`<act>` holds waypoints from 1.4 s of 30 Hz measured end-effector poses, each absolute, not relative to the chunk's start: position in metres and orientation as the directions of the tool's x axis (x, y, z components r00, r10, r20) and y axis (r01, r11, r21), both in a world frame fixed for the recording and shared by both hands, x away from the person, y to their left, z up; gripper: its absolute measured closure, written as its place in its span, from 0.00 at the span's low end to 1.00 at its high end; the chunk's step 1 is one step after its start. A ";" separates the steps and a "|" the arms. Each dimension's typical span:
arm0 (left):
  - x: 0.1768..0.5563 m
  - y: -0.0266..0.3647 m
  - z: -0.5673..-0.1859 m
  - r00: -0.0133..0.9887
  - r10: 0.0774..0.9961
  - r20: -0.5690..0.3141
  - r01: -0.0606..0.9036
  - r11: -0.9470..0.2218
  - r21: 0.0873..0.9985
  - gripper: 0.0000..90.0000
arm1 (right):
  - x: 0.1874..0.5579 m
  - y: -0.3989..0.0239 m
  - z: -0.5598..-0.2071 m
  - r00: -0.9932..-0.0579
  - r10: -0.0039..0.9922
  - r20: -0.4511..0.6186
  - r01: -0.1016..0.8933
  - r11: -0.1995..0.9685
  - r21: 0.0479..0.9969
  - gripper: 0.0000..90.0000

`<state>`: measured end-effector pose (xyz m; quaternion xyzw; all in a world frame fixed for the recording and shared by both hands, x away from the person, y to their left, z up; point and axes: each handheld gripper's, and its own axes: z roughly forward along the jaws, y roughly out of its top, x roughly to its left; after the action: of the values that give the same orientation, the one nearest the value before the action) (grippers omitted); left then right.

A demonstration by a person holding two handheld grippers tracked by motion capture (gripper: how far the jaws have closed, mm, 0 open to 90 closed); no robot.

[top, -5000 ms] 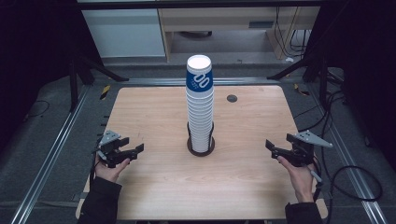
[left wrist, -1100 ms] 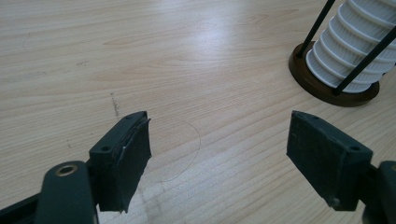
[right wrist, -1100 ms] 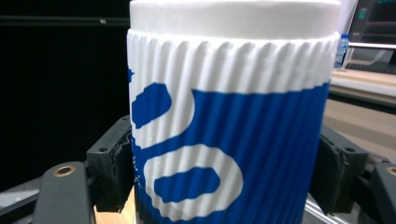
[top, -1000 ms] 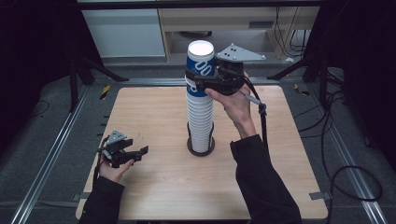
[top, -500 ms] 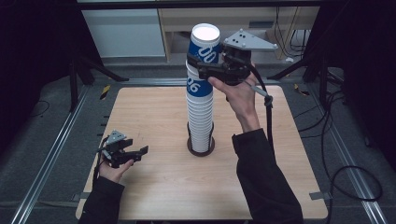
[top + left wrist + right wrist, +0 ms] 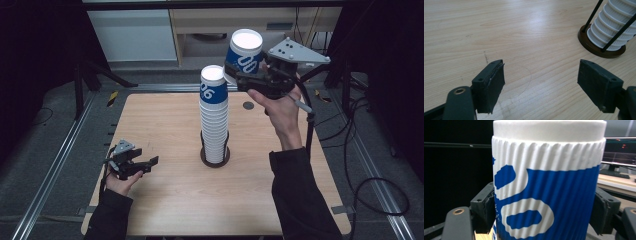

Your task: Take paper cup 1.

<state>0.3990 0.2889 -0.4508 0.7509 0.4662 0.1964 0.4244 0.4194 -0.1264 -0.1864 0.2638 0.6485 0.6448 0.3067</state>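
1. The right gripper (image 6: 239,76) is up in the air above the far side of the wooden table (image 6: 165,200), its jaws clamped on the sides of a blue-and-white ribbed paper cup (image 6: 244,55).
2. That cup sits upside down, tilted a little, clear of the stack and just to the right of its top.
3. In the right gripper view the cup (image 6: 549,182) stands squarely between the two black pads (image 6: 485,207), both pressing against its ribbed wall.
4. The stack of cups (image 6: 214,120) stands upright at the table's centre inside a dark round holder (image 6: 215,159) with thin black rods.
5. The left gripper (image 6: 147,162) hovers low over the near left of the table, well apart from the stack, jaws spread with nothing between them.
6. In the left gripper view, bare wood lies between its pads (image 6: 490,85), with the holder's base (image 6: 599,48) off at the upper right.
7. A small dark disc (image 6: 248,105) lies on the table's far side.
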 end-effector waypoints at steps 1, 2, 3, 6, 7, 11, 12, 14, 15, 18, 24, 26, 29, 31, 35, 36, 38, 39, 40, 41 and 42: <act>0.399 0.289 -0.451 0.488 0.867 -0.101 0.534 -0.205 0.820 0.24 | 0.418 -0.130 -0.187 -0.669 0.741 -0.056 -0.048 0.032 0.998 0.25; 0.399 0.289 -0.451 0.489 0.867 -0.101 0.533 -0.205 0.821 0.24 | 0.417 -0.134 -0.189 -0.665 0.745 -0.052 -0.045 0.029 0.999 0.25; 0.399 0.289 -0.451 0.489 0.867 -0.101 0.533 -0.205 0.821 0.24 | 0.416 -0.137 -0.190 -0.662 0.748 -0.051 -0.044 0.029 0.999 0.25; 0.399 0.288 -0.451 0.490 0.866 -0.100 0.532 -0.206 0.821 0.24 | 0.413 -0.147 -0.196 -0.652 0.756 -0.051 -0.033 0.039 0.999 0.25; 0.399 0.288 -0.451 0.490 0.866 -0.100 0.532 -0.206 0.821 0.24 | 0.413 -0.147 -0.196 -0.652 0.756 -0.051 -0.033 0.039 0.999 0.25; 0.398 0.287 -0.450 0.494 0.864 -0.100 0.530 -0.208 0.822 0.24 | 0.408 -0.162 -0.214 -0.642 0.765 -0.058 -0.013 0.064 0.998 0.25; 0.398 0.287 -0.450 0.495 0.863 -0.100 0.530 -0.209 0.822 0.24 | 0.407 -0.165 -0.218 -0.639 0.767 -0.054 -0.004 0.067 0.998 0.25; 0.398 0.287 -0.450 0.498 0.862 -0.099 0.529 -0.211 0.822 0.24 | 0.406 -0.171 -0.226 -0.640 0.766 -0.051 0.007 0.073 0.997 0.25; 0.398 0.287 -0.450 0.498 0.862 -0.099 0.529 -0.211 0.822 0.24 | 0.406 -0.171 -0.226 -0.640 0.766 -0.051 0.007 0.073 0.997 0.25; 0.398 0.286 -0.450 0.502 0.859 -0.097 0.526 -0.214 0.823 0.24 | 0.404 -0.179 -0.238 -0.639 0.767 -0.054 0.024 0.089 0.996 0.25; 0.398 0.285 -0.450 0.511 0.854 -0.102 0.526 -0.217 0.823 0.24 | 0.398 -0.192 -0.266 -0.637 0.770 -0.037 0.068 0.104 0.992 0.25; 0.397 0.284 -0.450 0.512 0.853 -0.100 0.525 -0.220 0.822 0.24 | 0.397 -0.195 -0.273 -0.640 0.767 -0.039 0.072 0.111 0.991 0.25; 0.397 0.284 -0.450 0.517 0.850 -0.102 0.522 -0.219 0.824 0.24 | 0.395 -0.197 -0.285 -0.647 0.762 -0.038 0.083 0.120 0.989 0.25; 0.397 0.283 -0.450 0.517 0.850 -0.104 0.522 -0.217 0.825 0.24 | 0.394 -0.198 -0.289 -0.650 0.760 -0.033 0.092 0.122 0.988 0.25; 0.397 0.282 -0.449 0.520 0.848 -0.099 0.521 -0.223 0.824 0.24 | 0.391 -0.199 -0.305 -0.660 0.750 -0.034 0.104 0.136 0.985 0.25; 0.396 0.282 -0.447 0.524 0.846 -0.098 0.517 -0.224 0.826 0.24 | 0.390 -0.199 -0.309 -0.663 0.748 -0.033 0.107 0.138 0.985 0.25; 0.395 0.282 -0.445 0.529 0.843 -0.098 0.512 -0.225 0.829 0.24 | 0.389 -0.200 -0.322 -0.673 0.739 -0.029 0.125 0.152 0.980 0.25; 0.395 0.282 -0.445 0.529 0.843 -0.098 0.512 -0.225 0.829 0.24 | 0.389 -0.200 -0.322 -0.673 0.739 -0.029 0.125 0.152 0.980 0.25; 0.395 0.281 -0.444 0.530 0.842 -0.097 0.509 -0.225 0.831 0.24 | 0.389 -0.200 -0.325 -0.677 0.736 -0.027 0.130 0.155 0.979 0.25; 0.394 0.280 -0.443 0.536 0.839 -0.095 0.506 -0.229 0.832 0.24 | 0.387 -0.201 -0.333 -0.687 0.726 -0.029 0.138 0.169 0.976 0.25; 0.394 0.279 -0.443 0.539 0.837 -0.093 0.504 -0.232 0.832 0.24 | 0.386 -0.201 -0.335 -0.690 0.723 -0.027 0.140 0.171 0.975 0.25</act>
<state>0.3938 0.2788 -0.4427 0.7611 0.4405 0.1913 0.4359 0.3864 -0.2008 -0.3355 0.2993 0.7212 0.5701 0.2555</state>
